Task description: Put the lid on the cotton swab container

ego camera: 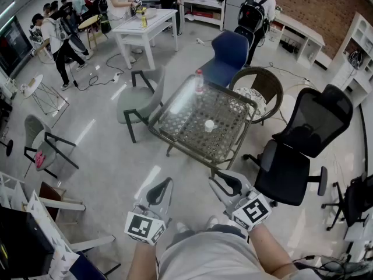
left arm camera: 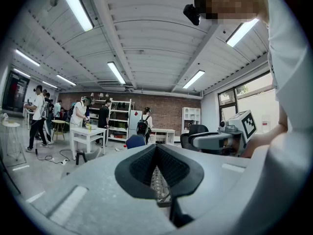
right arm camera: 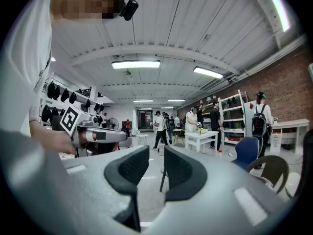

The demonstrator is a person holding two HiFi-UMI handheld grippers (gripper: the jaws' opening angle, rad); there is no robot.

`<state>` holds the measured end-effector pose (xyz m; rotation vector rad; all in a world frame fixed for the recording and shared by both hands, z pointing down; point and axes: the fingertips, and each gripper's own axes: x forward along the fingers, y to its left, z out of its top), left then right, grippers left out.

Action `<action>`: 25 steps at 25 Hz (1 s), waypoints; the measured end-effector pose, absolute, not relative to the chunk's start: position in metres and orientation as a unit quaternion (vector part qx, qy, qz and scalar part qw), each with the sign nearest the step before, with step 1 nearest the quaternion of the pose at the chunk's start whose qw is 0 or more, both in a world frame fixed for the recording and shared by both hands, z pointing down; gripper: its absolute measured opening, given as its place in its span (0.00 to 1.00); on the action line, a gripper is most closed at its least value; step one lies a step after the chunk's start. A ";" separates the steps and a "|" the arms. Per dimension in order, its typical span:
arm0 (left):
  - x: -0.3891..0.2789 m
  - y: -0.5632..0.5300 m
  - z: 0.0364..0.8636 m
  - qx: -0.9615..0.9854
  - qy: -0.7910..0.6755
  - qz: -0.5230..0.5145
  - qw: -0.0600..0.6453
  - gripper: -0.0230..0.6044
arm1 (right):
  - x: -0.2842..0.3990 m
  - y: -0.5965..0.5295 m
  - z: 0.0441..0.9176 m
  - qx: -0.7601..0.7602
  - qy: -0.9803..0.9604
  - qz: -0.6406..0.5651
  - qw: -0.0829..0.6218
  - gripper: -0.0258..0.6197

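A small white cylinder, the cotton swab container [ego camera: 208, 125], stands near the middle of the glass-topped wicker table [ego camera: 175, 118]. It is too small to tell whether a lid is on it, and I see no separate lid. Both grippers are held close to the person's body, well short of the table. My left gripper [ego camera: 165, 185] is shut with nothing in it; in the left gripper view its pads [left arm camera: 156, 153] meet. My right gripper [ego camera: 217, 182] stands open and empty, with a clear gap [right arm camera: 156, 155] between its pads.
A clear bottle with a red cap [ego camera: 199, 80] stands at the table's far edge. Round the table are a grey chair [ego camera: 137, 104], a blue chair [ego camera: 228, 57], a wicker chair [ego camera: 259, 92] and a black office chair [ego camera: 297, 150]. People stand at a white table [ego camera: 143, 31] far back.
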<state>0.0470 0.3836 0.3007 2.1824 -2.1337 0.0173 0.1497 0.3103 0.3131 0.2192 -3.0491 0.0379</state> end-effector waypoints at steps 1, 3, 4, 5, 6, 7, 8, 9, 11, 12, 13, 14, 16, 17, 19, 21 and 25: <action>0.044 0.388 0.301 0.715 -0.698 0.004 0.045 0.05 | 0.146 0.315 0.313 0.071 -0.997 0.011 0.042 0.20; 0.038 0.397 0.301 0.716 -0.696 0.000 0.046 0.05 | 0.138 0.325 0.312 0.071 -0.997 0.009 0.043 0.20; 0.035 0.401 0.302 0.717 -0.695 -0.002 0.047 0.05 | 0.134 0.330 0.312 0.071 -0.997 0.007 0.043 0.20; 0.033 0.405 0.302 0.718 -0.694 -0.003 0.046 0.05 | 0.130 0.334 0.312 0.071 -0.996 0.005 0.044 0.20; 0.030 0.408 0.302 0.719 -0.693 -0.003 0.045 0.05 | 0.127 0.337 0.312 0.072 -0.996 0.003 0.045 0.20; 0.028 0.411 0.302 0.720 -0.692 -0.003 0.043 0.05 | 0.123 0.341 0.311 0.073 -0.996 0.001 0.046 0.20; 0.025 0.414 0.302 0.722 -0.691 -0.002 0.041 0.05 | 0.120 0.344 0.312 0.073 -0.996 -0.001 0.047 0.20; 0.022 0.417 0.303 0.723 -0.689 -0.002 0.039 0.05 | 0.117 0.347 0.312 0.074 -0.996 -0.002 0.046 0.20; 0.015 0.424 0.306 0.725 -0.687 -0.004 0.038 0.05 | 0.110 0.352 0.310 0.077 -0.996 -0.003 0.040 0.20; 0.010 0.428 0.308 0.726 -0.687 -0.006 0.038 0.05 | 0.106 0.355 0.308 0.080 -0.996 -0.001 0.034 0.20; 0.004 0.432 0.309 0.726 -0.686 -0.007 0.037 0.05 | 0.102 0.357 0.307 0.082 -0.996 0.001 0.029 0.20; -0.001 0.436 0.310 0.726 -0.686 -0.008 0.037 0.05 | 0.099 0.358 0.306 0.084 -0.996 0.004 0.025 0.20; -0.011 0.441 0.312 0.727 -0.686 -0.010 0.038 0.05 | 0.092 0.359 0.305 0.090 -0.996 0.007 0.022 0.20; -0.015 0.442 0.313 0.727 -0.686 -0.011 0.039 0.05 | 0.090 0.360 0.306 0.093 -0.995 0.008 0.023 0.20; -0.024 0.442 0.314 0.727 -0.686 -0.011 0.041 0.05 | 0.085 0.359 0.307 0.100 -0.995 0.011 0.025 0.20; -0.029 0.441 0.316 0.727 -0.685 -0.012 0.042 0.05 | 0.082 0.358 0.311 0.103 -0.994 0.015 0.029 0.20; -0.045 0.430 0.323 0.726 -0.686 -0.013 0.045 0.05 | 0.068 0.345 0.320 0.107 -0.993 0.024 0.032 0.20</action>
